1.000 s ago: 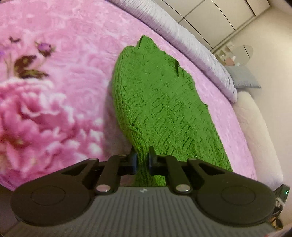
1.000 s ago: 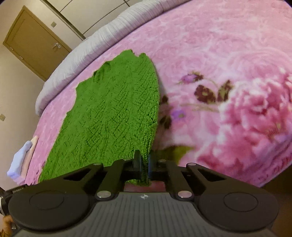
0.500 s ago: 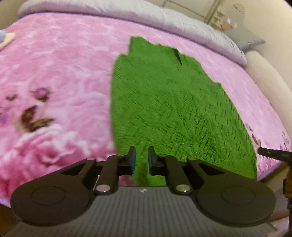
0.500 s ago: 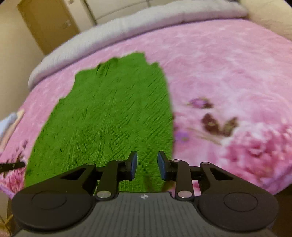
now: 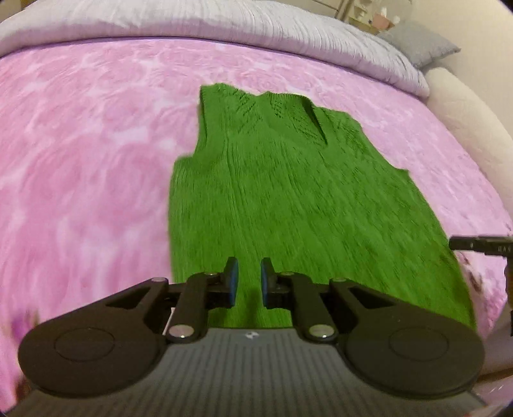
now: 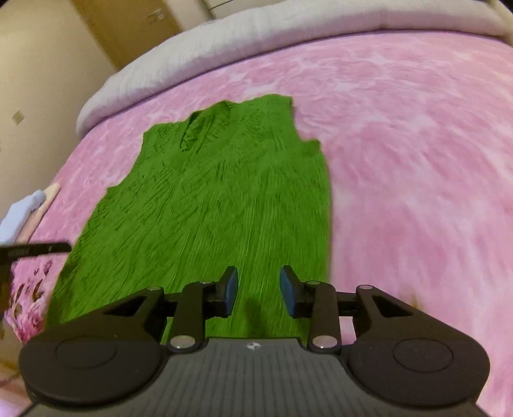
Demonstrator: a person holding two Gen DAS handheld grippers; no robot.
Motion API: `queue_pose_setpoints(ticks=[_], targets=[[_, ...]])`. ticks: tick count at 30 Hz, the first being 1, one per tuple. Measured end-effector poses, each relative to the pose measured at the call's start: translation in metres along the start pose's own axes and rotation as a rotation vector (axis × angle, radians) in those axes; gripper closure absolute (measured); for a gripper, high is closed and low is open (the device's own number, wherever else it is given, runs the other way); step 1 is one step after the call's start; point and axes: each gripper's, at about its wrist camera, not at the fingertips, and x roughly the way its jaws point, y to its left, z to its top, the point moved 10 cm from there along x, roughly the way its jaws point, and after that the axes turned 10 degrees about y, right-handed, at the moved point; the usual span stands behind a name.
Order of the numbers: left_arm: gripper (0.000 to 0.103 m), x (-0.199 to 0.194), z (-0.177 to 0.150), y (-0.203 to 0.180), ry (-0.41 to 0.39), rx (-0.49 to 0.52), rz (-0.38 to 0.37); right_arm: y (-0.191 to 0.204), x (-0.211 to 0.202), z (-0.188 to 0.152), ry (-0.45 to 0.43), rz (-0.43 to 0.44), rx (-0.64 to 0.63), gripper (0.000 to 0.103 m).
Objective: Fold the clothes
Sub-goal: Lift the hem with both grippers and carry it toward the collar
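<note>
- Sweater vest (image 5: 288, 199), green chunky knit, is lying spread flat on the pink floral blanket (image 5: 80, 160) of the bed, V-neck end pointing away from you toward the grey duvet (image 5: 224, 22), hem end nearest your tools.
- Looks sleeveless with armhole notches on both sides. It reads as smoothed out, so I'd guess you're at the very start of the actual folding.
- Handling-wise: soft, floppy, a bit stretchy, probably some weight for a knit. It'll sag and drag if you lift from one point only, and the plush blanket will likely grab at it.
- Best grip, I think, is the ribbed hem corners or the side edges, pinching through both layers so the back doesn't lag behind.
- Your left tool (image 5: 246, 282) is spread a little, nothing between the pads, hovering over the hem near the vest's left side.
- Your right tool (image 6: 259, 290) is spread wider, also holding nothing, over the hem toward the right edge.
- Further out: a small stack of pale folded cloth (image 6: 25, 211) at the bed's edge and a brown door (image 6: 128, 25) behind.
- Both views are motion-blurred, so fine knit detail is hard to tell.
</note>
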Motion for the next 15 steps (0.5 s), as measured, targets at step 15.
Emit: queue_pose_setpoints(ticks=[15], targets=[[0.088,0.065,0.13,0.025,0.196,-0.111,-0.033,-0.034,0.071,0.147,0.174,0.029,-0.025,0.067]])
